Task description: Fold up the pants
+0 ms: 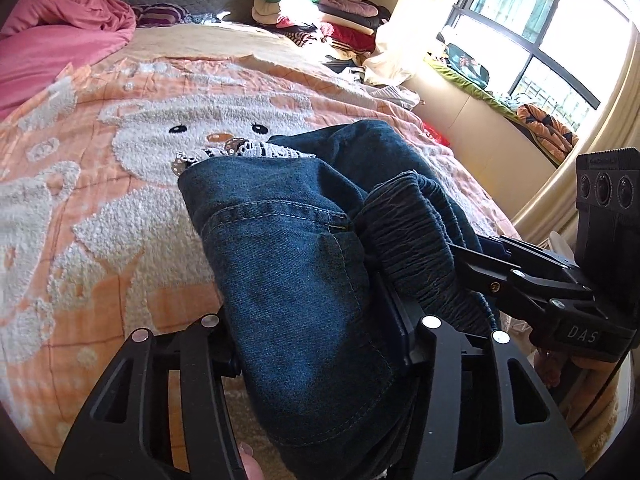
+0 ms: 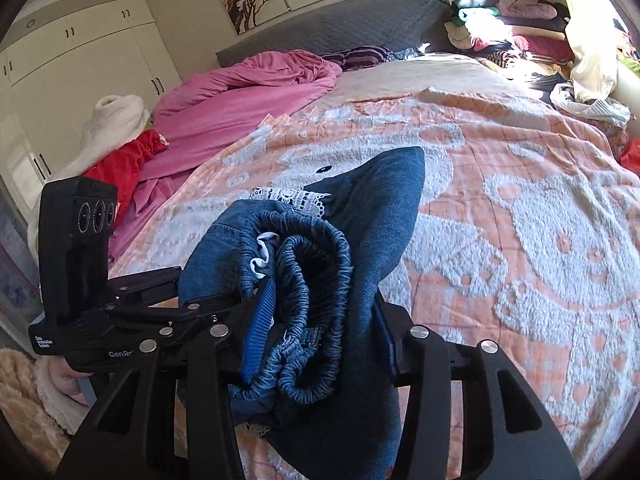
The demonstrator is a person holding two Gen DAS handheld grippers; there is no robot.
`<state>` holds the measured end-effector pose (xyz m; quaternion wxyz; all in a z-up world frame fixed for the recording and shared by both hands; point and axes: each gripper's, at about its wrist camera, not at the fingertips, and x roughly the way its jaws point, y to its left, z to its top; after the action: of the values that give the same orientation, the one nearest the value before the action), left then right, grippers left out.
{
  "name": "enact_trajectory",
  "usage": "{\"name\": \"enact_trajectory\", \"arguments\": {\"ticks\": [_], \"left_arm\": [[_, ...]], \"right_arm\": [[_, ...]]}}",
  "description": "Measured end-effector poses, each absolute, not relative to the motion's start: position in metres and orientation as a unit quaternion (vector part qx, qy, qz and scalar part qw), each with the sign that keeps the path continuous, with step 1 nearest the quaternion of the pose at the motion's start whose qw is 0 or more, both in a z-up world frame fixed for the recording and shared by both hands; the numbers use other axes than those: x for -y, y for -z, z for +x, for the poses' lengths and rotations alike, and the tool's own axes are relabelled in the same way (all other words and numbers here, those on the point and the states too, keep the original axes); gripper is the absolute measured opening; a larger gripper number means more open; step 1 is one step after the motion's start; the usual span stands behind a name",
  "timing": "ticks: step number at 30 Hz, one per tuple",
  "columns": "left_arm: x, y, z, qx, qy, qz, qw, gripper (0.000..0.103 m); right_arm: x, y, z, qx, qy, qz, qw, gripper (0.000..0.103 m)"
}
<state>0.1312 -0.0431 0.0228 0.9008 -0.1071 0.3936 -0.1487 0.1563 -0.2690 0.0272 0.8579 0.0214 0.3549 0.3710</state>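
Observation:
Dark blue denim pants with a gathered elastic waistband and white lace trim are bunched and lifted off the bed. My left gripper is shut on a thick fold of denim near a pocket seam. The right gripper comes in from the right and clamps the waistband. In the right wrist view the pants fill the jaws of my right gripper, which is shut on the rolled waistband. One blue pad presses the cloth. The left gripper grips the denim just to the left.
The bed carries a peach blanket with white bears. A pink quilt lies at the far left, a red garment beside it. Piled clothes sit by the grey headboard. A window is at right, wardrobes at left.

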Motion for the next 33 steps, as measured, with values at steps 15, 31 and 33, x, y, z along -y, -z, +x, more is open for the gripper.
{"name": "enact_trajectory", "arguments": {"ticks": [15, 31, 33], "left_arm": [[0.04, -0.023, 0.162, -0.383, 0.128, -0.104, 0.909, 0.044], [0.039, 0.001, 0.176, -0.41, 0.115, -0.104, 0.899, 0.048], [0.037, 0.005, 0.176, -0.415, 0.112, -0.105, 0.897, 0.054]], "right_arm": [[0.254, -0.015, 0.19, -0.36, -0.335, -0.01, 0.871, 0.045], [0.259, 0.018, 0.21, -0.403, -0.306, 0.006, 0.862, 0.052], [0.262, 0.022, 0.211, -0.408, -0.298, 0.012, 0.863, 0.058]]}}
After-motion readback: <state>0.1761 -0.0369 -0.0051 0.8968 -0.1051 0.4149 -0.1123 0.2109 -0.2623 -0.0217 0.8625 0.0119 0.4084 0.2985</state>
